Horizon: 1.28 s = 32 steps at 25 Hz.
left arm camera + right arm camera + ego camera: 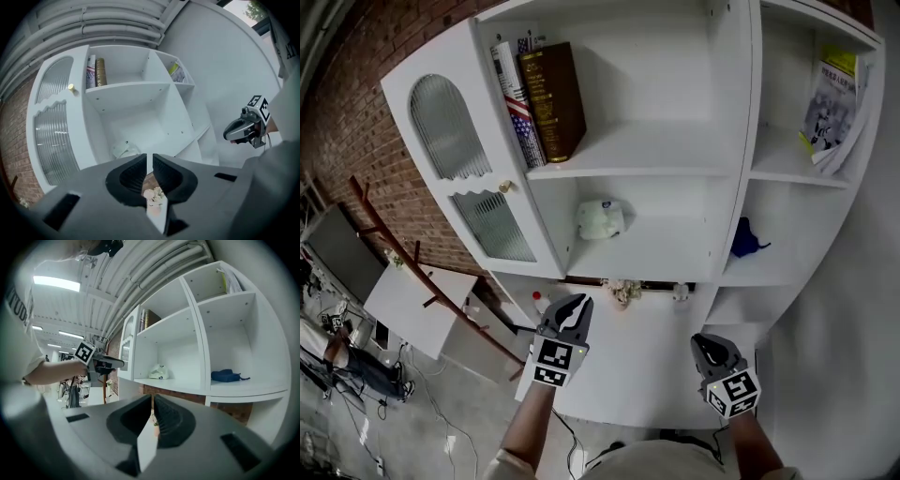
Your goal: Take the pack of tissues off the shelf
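Well, far to the left of both tongs and above them, a cabinet door [467,178] with ribbed glass stands open. Just beside it, in the upper compartment, some books [540,101] stand upright. The left tongs [573,307] hang over the white table [628,380] and point toward the shelf [656,150]. In the left gripper view their jaws stand together with only a thin slit, and nothing is gripped between them. The pack of tissues [600,218] lies in the lower middle compartment, ahead of the left tongs and a little to their right, well apart from them. A small bunch of pale flowers [624,292] sits between the two tongs, at the far edge of the table. The right tongs [709,345] are closed too and empty, with the pack ahead and to their left. Ahead of them, slightly right, a blue cloth [748,238] lies in the next compartment, and above it a booklet [831,105] leans against the wall.
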Tool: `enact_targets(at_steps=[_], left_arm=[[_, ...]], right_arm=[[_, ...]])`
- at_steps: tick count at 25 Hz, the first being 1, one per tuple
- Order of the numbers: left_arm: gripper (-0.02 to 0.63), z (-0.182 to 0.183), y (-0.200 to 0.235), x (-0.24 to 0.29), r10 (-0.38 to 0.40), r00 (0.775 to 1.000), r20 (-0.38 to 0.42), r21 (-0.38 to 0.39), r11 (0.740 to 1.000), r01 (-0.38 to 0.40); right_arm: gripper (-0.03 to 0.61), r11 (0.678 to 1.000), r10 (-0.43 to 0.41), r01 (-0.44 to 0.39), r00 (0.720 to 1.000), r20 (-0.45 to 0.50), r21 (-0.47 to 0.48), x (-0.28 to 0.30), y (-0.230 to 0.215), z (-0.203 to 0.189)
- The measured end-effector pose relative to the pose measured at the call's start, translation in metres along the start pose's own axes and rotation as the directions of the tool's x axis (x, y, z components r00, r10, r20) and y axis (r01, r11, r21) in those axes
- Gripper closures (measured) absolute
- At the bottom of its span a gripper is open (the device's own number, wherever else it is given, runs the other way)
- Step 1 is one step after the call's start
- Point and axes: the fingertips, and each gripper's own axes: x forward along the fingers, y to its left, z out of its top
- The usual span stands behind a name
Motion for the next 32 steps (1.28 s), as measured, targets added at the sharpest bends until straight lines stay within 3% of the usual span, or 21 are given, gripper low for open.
enact_targets(at_steps=[12,15,18,24,32], left_arm=[[0.583,0.022,0.010,0.077,0.001,0.997,-0.073,0.080,0.997,0.005],[0.517,0.019,0.016,0.097,0.004,0.993,-0.119,0.110,0.994,0.009],[0.515,0.013,0.026,0.121,0.014,0.986,-0.169,0.133,0.991,0.008],[0.506,-0.010,0.043,0.166,0.007,0.951,-0.308,0.187,0.981,0.053],[0.499,-0.040,0.070,0.211,0.022,0.892,-0.451,0.162,0.985,0.058]], right_arm=[[0.543,0.997,0.070,-0.070,0.997,-0.017,0.025,0.022,-0.023,-0.008],[0.543,0.995,0.092,-0.092,0.996,-0.019,0.031,0.027,-0.022,-0.010],[0.543,0.994,0.107,-0.106,0.994,-0.019,0.032,0.030,-0.024,-0.010],[0.543,0.992,0.115,-0.114,0.993,-0.022,0.052,0.028,-0.031,-0.017],[0.543,0.994,0.081,-0.078,0.996,-0.038,0.079,0.023,-0.054,-0.028]])
